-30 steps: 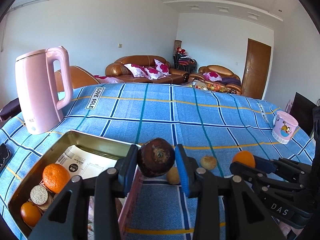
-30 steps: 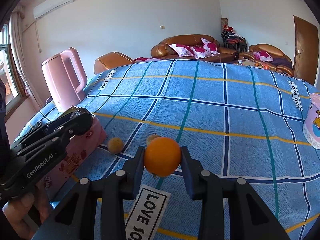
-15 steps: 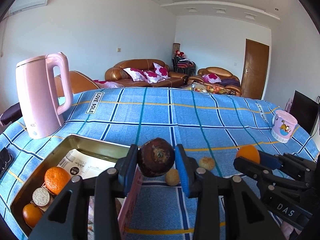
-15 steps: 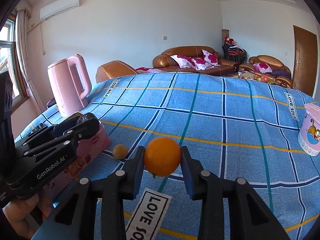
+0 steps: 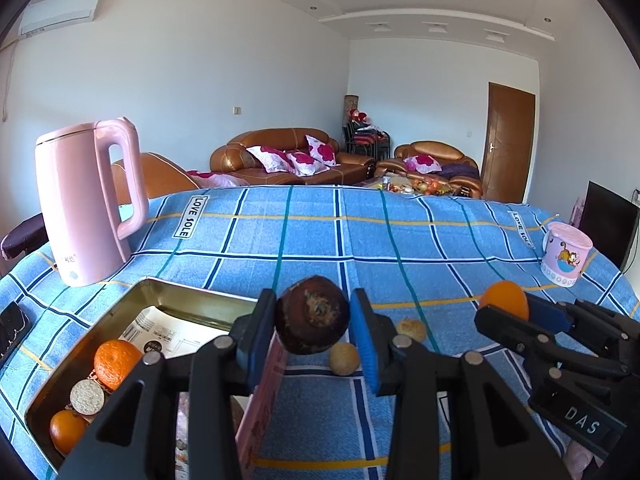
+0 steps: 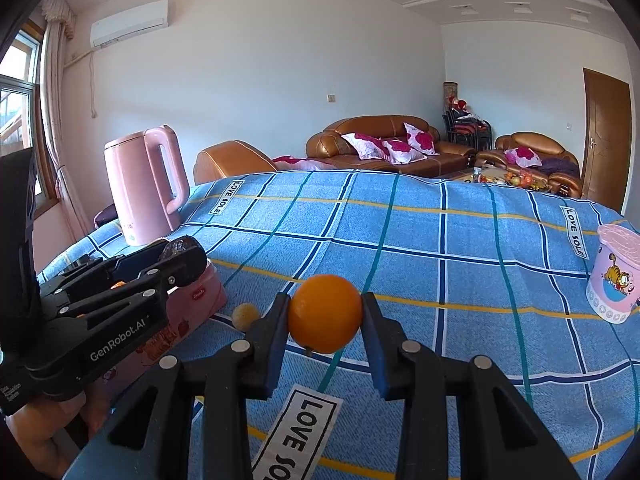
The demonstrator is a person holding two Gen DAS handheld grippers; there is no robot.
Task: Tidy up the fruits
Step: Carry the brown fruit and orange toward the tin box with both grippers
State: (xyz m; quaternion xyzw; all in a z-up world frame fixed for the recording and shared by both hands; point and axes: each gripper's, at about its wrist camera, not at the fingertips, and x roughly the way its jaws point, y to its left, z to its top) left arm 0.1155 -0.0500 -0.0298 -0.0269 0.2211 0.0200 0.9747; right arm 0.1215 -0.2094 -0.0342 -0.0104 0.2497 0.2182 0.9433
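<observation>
My left gripper (image 5: pixel 312 316) is shut on a dark brown round fruit (image 5: pixel 313 322), held above the right wall of an open gold tin tray (image 5: pixel 192 294). The tray holds two oranges (image 5: pixel 116 362), a round biscuit-like disc and a printed paper. My right gripper (image 6: pixel 325 314) is shut on an orange (image 6: pixel 325 312) above the blue checked tablecloth. In the left wrist view the right gripper (image 5: pixel 500 312) shows at the right with the same orange (image 5: pixel 503 300). Two small tan fruits (image 5: pixel 344 358) (image 5: pixel 411 329) lie on the cloth between the grippers.
A tall pink kettle (image 5: pixel 86 204) stands at the back left beside the tray. A pink cartoon cup (image 5: pixel 564 256) sits near the table's right edge. A black device (image 5: pixel 12 328) lies at the left edge. Brown sofas stand beyond the table.
Both views have tipped up a little and show more wall and ceiling. Each gripper still holds its fruit in the same way.
</observation>
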